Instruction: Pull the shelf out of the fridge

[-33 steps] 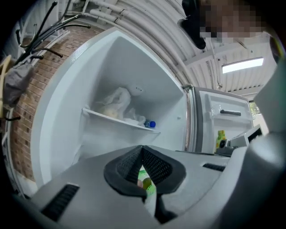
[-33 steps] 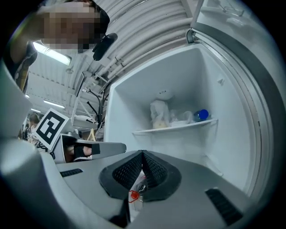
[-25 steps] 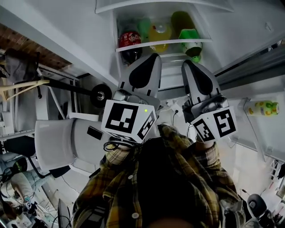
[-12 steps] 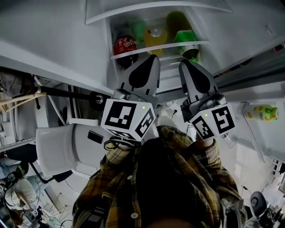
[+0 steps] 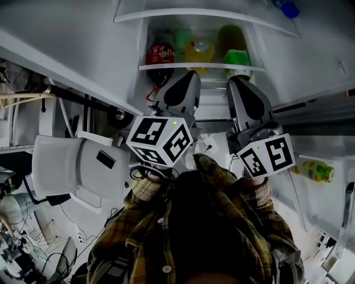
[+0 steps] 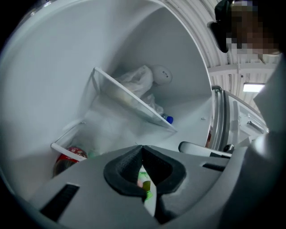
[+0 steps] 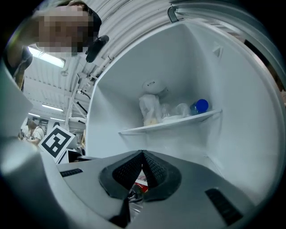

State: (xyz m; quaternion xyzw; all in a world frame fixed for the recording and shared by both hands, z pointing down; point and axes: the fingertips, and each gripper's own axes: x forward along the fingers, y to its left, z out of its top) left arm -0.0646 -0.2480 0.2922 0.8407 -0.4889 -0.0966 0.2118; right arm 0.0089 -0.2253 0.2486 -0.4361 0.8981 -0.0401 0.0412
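Tools have edged closer to the fridge (image 5: pixel 213 100). The left tool (image 5: pixel 192 74) and right tool (image 5: pixel 233 80) are both pressed together and hold nothing. The shelf (image 5: pixel 188 66) is still inside, with drinks (image 5: pixel 160 54) on it, just above their tips. I think grabbing its front edge comes next.

The left gripper (image 5: pixel 192 74) and the right gripper (image 5: pixel 233 79) now sit nearer the front edge of the shelf (image 5: pixel 209 66) than a second ago, the left one is rolled slightly, and a blue-capped bottle (image 5: pixel 287 9) comes into view above that shelf.
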